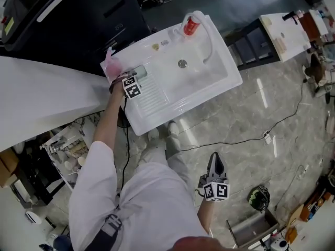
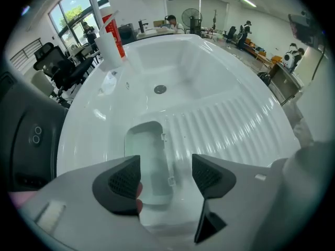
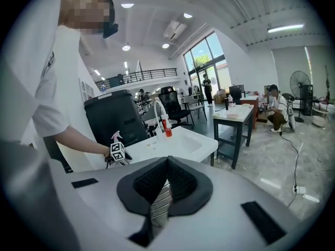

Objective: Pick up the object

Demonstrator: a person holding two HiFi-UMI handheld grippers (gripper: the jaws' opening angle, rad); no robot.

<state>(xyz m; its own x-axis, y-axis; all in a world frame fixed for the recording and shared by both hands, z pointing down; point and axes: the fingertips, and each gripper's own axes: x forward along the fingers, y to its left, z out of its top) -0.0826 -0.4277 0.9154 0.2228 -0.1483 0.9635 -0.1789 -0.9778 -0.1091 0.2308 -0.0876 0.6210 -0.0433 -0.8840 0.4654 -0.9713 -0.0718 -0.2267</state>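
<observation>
Open workshop hall with a polished grey stone floor (image 1: 235, 119); a white moulded sink unit with a ribbed drainboard (image 1: 230, 73) stood in it. The task's thing, a pale green translucent rectangular plastic box (image 2: 151, 163), lay flat on the sink's deck just beside the drainboard ribs. A red-and-white bottle (image 1: 191, 25) stood at the sink's tap end, across the basin from the box. The left tongs (image 2: 166, 175) pointed steeply down over the sink's deck, released, their two dark pads apart with the box between them. One pad stood clear of the box; whether the other touched it could not be told. A pink spray bottle (image 1: 111, 64) stood at the sink's edge just beside the left tongs. The right tongs (image 3: 166, 179) were clenched on nothing, pads together, well apart from the sink and above the floor by the person's leg.
</observation>
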